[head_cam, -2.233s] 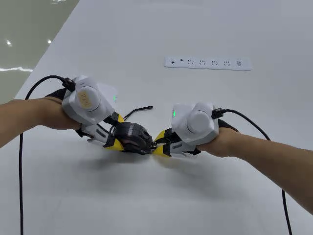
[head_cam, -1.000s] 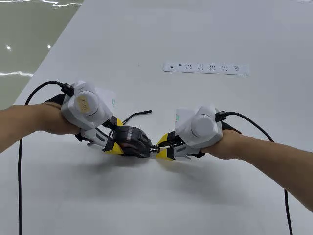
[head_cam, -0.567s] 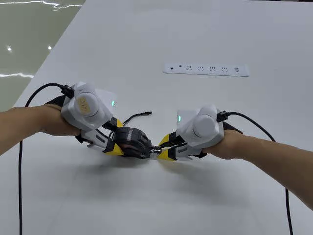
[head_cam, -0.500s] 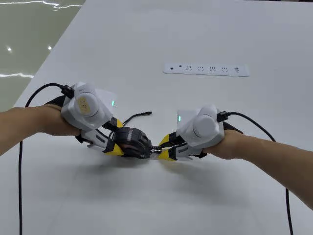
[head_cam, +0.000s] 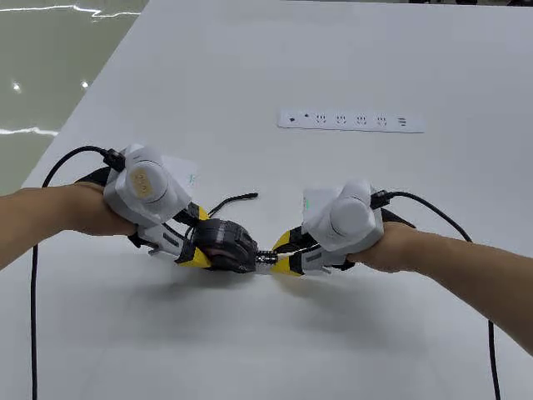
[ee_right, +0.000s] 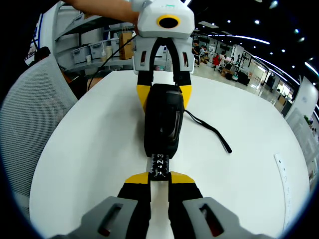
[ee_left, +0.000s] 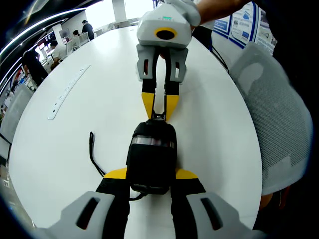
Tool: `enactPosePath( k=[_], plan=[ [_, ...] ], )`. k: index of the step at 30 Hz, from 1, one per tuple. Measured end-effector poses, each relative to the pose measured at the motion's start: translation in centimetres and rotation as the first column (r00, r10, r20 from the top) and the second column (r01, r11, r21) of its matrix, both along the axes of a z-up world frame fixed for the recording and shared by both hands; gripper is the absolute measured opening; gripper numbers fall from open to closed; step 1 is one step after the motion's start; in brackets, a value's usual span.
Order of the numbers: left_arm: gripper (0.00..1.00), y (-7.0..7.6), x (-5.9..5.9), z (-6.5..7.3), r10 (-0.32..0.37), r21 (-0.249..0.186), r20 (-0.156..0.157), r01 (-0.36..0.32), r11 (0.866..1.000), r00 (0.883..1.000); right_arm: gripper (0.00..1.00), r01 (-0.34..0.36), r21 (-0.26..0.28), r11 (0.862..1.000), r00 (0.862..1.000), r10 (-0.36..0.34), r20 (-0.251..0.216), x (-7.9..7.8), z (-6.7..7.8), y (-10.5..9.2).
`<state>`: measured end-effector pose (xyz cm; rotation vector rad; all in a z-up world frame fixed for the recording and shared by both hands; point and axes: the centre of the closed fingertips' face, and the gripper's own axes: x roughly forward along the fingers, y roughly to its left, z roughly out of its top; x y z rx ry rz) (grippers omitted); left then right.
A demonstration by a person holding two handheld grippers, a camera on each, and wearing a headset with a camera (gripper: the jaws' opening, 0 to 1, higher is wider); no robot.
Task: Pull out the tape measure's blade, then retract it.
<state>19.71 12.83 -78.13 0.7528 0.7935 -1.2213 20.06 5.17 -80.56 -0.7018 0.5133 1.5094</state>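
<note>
A black tape measure (head_cam: 223, 244) rests low over the white table (head_cam: 250, 75), its wrist strap (head_cam: 236, 200) trailing behind. My left gripper (head_cam: 197, 247) is shut on the tape measure's case (ee_left: 151, 159), yellow pads on both sides. My right gripper (head_cam: 279, 252) is shut on the blade's end; a short length of white blade (ee_right: 159, 165) with black numbers runs from the case (ee_right: 162, 119) to its yellow pads. In the left gripper view the right gripper (ee_left: 159, 102) faces me, pinching the blade tip (ee_left: 158, 117).
A white power strip (head_cam: 351, 121) lies farther back on the table. Black cables (head_cam: 71, 158) run from both grippers toward the near edge. The table's left edge (head_cam: 92, 71) drops to a glossy floor. A mesh chair (ee_left: 271, 124) and distant people (ee_left: 35, 59) stand beyond the table.
The right gripper has drawn slightly to the right, and a short stretch of blade now shows between the case and its pads. The left gripper holds the case in place.
</note>
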Motion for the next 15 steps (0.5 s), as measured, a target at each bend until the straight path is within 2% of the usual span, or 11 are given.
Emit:
enactPosePath(
  k=[15],
  plan=[
    [0.26,0.01,-0.08,0.04,0.002,0.004,-0.002,-0.002,1.000,1.000,0.11,-0.010,-0.007,1.000,1.000,0.010,0.002,-0.03,0.19,-0.31]
  ],
)
